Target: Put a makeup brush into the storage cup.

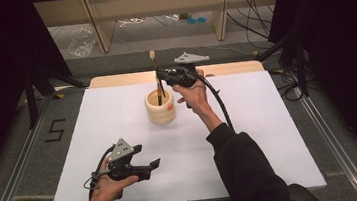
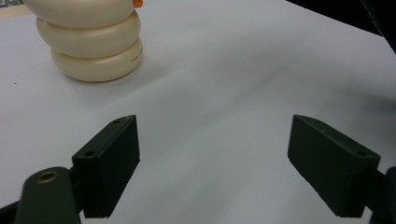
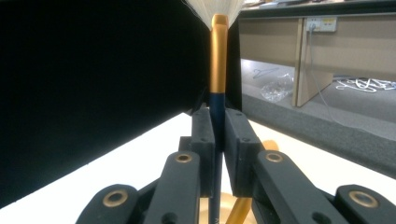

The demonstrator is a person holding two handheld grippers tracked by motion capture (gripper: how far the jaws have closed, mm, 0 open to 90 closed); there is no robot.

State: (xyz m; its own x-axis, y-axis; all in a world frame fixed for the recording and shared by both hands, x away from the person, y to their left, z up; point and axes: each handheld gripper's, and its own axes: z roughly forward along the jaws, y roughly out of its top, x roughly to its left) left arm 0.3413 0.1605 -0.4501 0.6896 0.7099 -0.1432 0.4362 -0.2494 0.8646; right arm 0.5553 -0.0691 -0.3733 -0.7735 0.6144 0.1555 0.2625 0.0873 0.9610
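Note:
A cream ribbed holder (image 1: 159, 107) stands near the middle of the white table top (image 1: 249, 123). Above it my right gripper (image 1: 160, 74) is shut on a brush (image 1: 158, 80) with a dark handle, a gold ferrule and pale bristles up top; the brush stands upright with its lower end inside the holder. In the right gripper view the jaws clamp the dark handle (image 3: 217, 121) just below the gold ferrule (image 3: 218, 56), and a second gold-coloured handle (image 3: 240, 210) shows below. My left gripper (image 1: 150, 166) rests open near the front left, nothing between its jaws. Up close, the holder (image 2: 91, 42) sits beyond them.
The white top lies on a wooden table (image 1: 114, 80) with dark floor around it. Metal rails (image 1: 19, 162) run along both sides. A wooden bench (image 1: 157, 12), loose cables and a plastic bag (image 1: 81, 43) lie beyond the far edge.

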